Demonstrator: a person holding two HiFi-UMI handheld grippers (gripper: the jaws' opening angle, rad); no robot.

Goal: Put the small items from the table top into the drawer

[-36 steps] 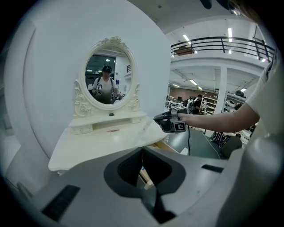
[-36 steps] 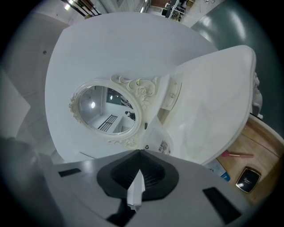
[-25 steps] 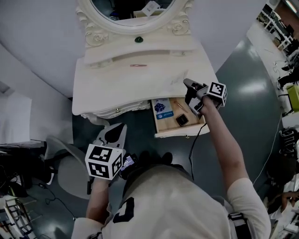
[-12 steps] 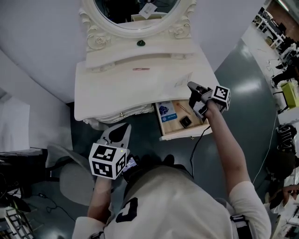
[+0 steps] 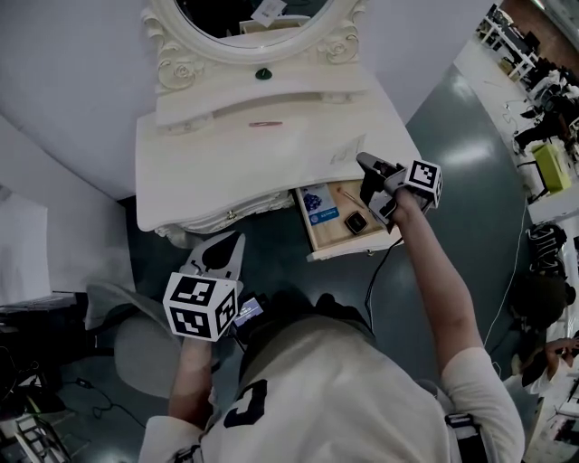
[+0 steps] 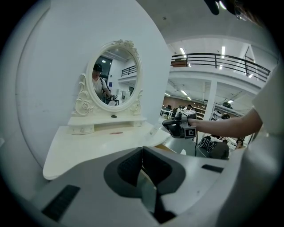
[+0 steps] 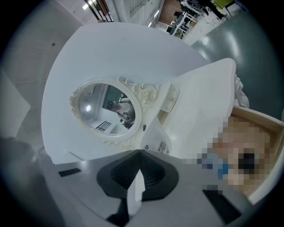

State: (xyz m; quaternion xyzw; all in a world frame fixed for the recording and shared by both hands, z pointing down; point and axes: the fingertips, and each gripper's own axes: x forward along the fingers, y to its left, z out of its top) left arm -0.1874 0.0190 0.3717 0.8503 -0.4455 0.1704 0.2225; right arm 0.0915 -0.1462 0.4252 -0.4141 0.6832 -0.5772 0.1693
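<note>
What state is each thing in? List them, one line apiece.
drawer: open, small items inside.
left gripper: shut, empty.
right gripper: shut, apparently on the clear packet.
reddish stick: lying on the table top.

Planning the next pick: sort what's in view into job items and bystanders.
Job: right gripper, shut on clear packet; pink stick on table top; open drawer.
Bystanders: mirror; grey chair; left gripper, shut, empty.
</note>
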